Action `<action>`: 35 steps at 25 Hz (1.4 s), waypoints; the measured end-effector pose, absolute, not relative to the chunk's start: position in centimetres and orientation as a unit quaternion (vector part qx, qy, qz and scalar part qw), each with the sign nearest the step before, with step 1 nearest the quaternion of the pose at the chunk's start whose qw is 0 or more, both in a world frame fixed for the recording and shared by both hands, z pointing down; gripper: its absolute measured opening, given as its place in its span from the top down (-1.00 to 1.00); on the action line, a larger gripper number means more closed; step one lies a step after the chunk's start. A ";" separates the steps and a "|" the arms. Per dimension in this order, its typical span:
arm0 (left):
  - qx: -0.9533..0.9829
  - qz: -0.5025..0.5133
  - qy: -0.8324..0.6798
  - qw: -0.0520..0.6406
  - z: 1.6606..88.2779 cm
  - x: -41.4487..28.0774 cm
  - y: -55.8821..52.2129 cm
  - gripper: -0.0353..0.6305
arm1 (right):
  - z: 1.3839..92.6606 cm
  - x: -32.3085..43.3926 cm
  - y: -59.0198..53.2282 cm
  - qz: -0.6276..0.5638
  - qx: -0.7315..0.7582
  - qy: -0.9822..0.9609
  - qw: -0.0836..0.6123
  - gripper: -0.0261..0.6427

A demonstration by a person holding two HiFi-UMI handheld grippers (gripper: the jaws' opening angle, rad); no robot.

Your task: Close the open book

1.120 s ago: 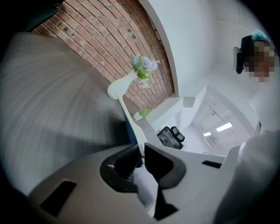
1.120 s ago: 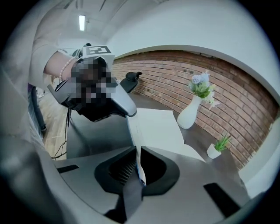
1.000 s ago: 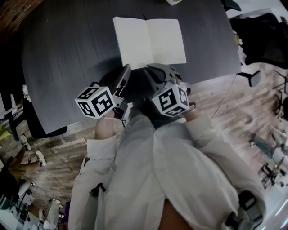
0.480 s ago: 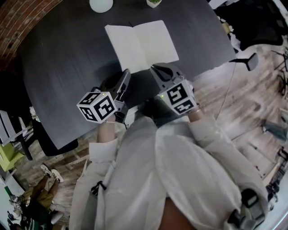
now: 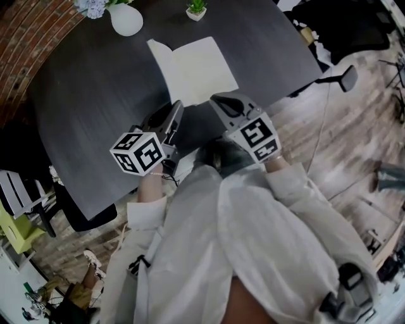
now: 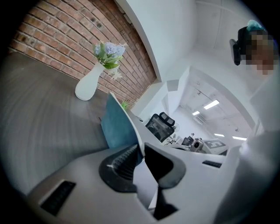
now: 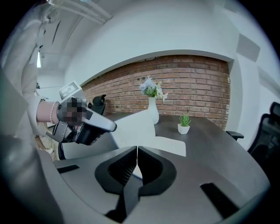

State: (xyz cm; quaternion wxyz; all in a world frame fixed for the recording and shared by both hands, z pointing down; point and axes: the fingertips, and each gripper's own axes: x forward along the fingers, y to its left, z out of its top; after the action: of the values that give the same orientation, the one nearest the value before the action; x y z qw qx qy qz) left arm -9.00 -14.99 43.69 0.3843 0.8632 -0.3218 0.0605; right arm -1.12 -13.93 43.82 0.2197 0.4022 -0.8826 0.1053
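On table (image 5: 95, 95): one book (image 5: 196, 66), one vase (image 5: 125, 19), one plant (image 5: 197, 8)

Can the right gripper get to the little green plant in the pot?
Probably yes. From the right gripper, only the flat half of the book lies before the little plant, with nothing tall between. Its shut jaws would need opening first.

1. Head view, 11 o'clock: the vase (image 5: 124, 19) has its flowers cut by the top edge.
2. At 12 o'clock, the potted plant (image 5: 197, 9) is likewise cropped.
3. Left gripper view: the book (image 6: 116, 127) has its near edge hidden between the left gripper (image 6: 141, 151) jaws.
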 end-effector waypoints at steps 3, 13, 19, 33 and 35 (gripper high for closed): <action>0.864 0.061 -0.323 0.382 43.5 -7.7 -15.2 0.76 | 43.6 0.4 -14.2 0.132 0.409 -0.882 0.194 0.89; 0.863 0.063 -0.323 0.383 43.3 -3.1 -16.1 0.76 | 43.4 5.4 -15.5 0.159 0.420 -0.876 0.177 0.90; 0.864 0.083 -0.317 0.382 43.8 -0.9 -16.7 0.76 | 42.9 8.0 -16.4 0.181 0.428 -0.872 0.155 0.90; 0.861 0.103 -0.313 0.388 44.9 2.1 -17.5 0.76 | 44.4 11.5 -16.9 0.237 0.431 -0.860 0.135 0.90; 0.861 0.107 -0.310 0.389 45.2 2.5 -17.6 0.76 | 44.8 11.7 -16.8 0.241 0.428 -0.860 0.135 0.90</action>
State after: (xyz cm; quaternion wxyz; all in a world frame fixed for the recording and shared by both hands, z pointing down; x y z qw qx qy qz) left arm 2.54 -17.59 45.21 0.3889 0.8609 -0.3101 0.1070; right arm 11.74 -16.79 44.78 0.1350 0.4284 -0.8603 0.2412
